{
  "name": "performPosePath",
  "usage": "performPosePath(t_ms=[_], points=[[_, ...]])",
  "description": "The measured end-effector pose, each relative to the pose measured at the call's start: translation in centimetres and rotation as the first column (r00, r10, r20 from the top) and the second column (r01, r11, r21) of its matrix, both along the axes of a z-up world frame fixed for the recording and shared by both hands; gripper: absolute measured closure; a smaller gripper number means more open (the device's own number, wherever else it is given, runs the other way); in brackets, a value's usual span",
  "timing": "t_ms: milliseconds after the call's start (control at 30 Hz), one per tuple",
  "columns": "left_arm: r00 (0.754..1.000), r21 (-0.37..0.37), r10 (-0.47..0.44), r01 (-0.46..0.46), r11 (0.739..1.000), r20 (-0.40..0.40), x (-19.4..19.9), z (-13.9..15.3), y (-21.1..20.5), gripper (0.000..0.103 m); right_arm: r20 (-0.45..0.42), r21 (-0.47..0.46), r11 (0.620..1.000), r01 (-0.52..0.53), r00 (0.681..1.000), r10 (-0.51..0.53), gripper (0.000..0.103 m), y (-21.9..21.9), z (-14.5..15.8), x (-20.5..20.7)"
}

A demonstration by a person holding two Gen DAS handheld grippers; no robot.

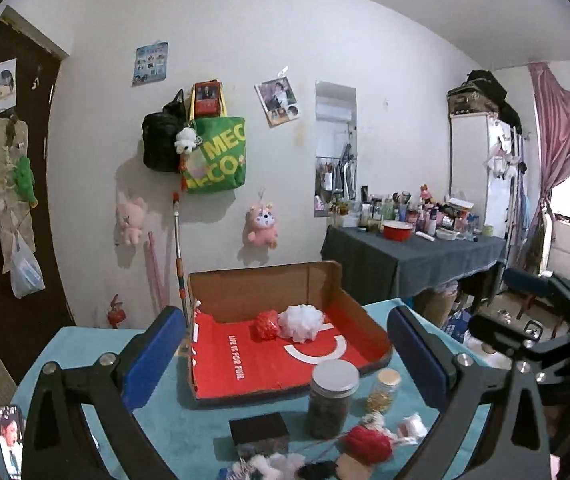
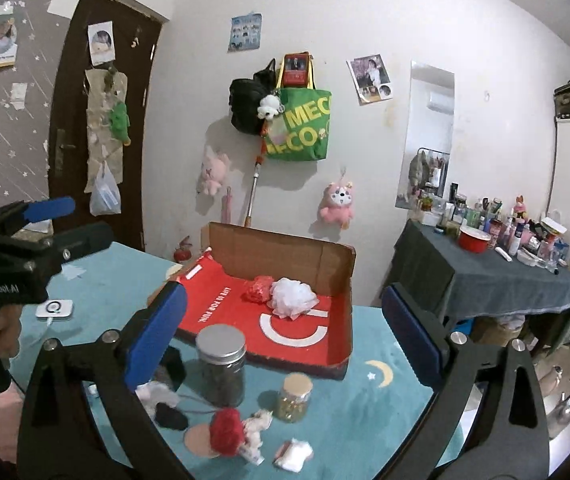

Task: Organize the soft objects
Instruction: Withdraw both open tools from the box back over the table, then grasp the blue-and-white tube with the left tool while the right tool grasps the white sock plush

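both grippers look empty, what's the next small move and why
Probably lower the right gripper onto the red pom-pom near the jars. Its jaws stand open and empty, the box already holds two puffs, and that soft piece lies loose on the table.

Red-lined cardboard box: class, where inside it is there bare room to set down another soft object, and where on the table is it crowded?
Inside the cardboard box, the red floor in front of the red puff and white puff lies bare. Crowded: the table strip nearest the grippers, with the metal-lidded jar, cork-lidded jar and red yarn ball.
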State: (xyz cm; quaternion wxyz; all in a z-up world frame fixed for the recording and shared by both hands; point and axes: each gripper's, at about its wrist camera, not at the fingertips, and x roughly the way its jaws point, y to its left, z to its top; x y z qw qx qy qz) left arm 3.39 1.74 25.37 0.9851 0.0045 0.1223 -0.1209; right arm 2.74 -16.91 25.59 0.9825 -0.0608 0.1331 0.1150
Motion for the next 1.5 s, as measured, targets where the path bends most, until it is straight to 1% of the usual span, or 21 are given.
performPosePath(t_ms=[100,200,333,467,500,600,733,833,1000,1100,1333,1500], points=[[1.000,-0.016,-0.004,0.004,1.000,0.009,-1.8,-0.9,0.1,0.000,-0.003,0.028,1.000,0.004,1.000,-0.004,0.003,-0.3,-0.6,-1.7],[1.000,-0.022,0.012,-0.011,1.000,0.015,-3.3,-3.0,0.1,0.000,0.008,0.041,0.999,0.034,0.999,-0.034,0.003,-0.6,-2.0,-3.6],[0.999,-0.050,0.025,-0.027,0.998,-0.029,-4.4,-7.2,-0.2,0.000,0.022,0.039,0.994,0.102,0.994,-0.102,0.003,-0.7,-5.0,-5.1],[0.998,-0.044,0.042,-0.044,0.998,-0.056,-4.8,-10.7,-0.7,0.000,0.053,0.009,0.987,0.159,0.986,-0.159,0.003,-0.4,-8.4,-5.8],[0.996,-0.045,0.044,-0.047,0.998,-0.073,-4.7,-11.8,-0.8,0.000,0.057,-0.004,0.986,0.169,0.984,-0.169,0.003,-0.3,-9.3,-5.8],[0.992,-0.056,0.048,-0.055,0.997,-0.116,-4.3,-14.1,-0.7,0.000,0.020,0.001,0.984,0.179,0.984,-0.179,0.003,-0.5,-11.7,-5.5],[0.981,-0.025,0.047,-0.053,0.998,-0.187,-3.4,-16.9,-1.2,0.000,-0.053,0.019,0.980,0.196,0.979,-0.195,0.003,-0.9,-14.4,-4.5],[0.974,-0.010,0.047,-0.051,0.999,-0.220,-2.9,-18.4,-1.5,0.000,-0.115,0.034,0.978,0.206,0.973,-0.201,0.003,-1.3,-16.3,-3.6],[0.964,-0.007,0.046,-0.050,0.999,-0.263,-2.0,-19.7,-1.3,0.000,-0.183,0.024,0.977,0.213,0.961,-0.205,0.003,-1.4,-18.6,-2.4],[0.958,-0.010,0.051,-0.056,0.998,-0.282,-1.4,-20.1,-1.0,0.000,-0.211,0.028,0.975,0.222,0.954,-0.211,0.003,-1.6,-19.4,-1.9],[0.937,0.005,0.090,-0.094,0.996,-0.337,0.1,-20.4,1.1,0.000,-0.275,0.048,0.970,0.240,0.937,-0.218,0.003,-2.7,-20.1,-0.1],[0.913,0.042,0.150,-0.145,0.989,-0.378,1.2,-20.8,3.7,0.000,-0.318,0.038,0.964,0.264,0.918,-0.239,0.003,-3.6,-20.4,1.5]])
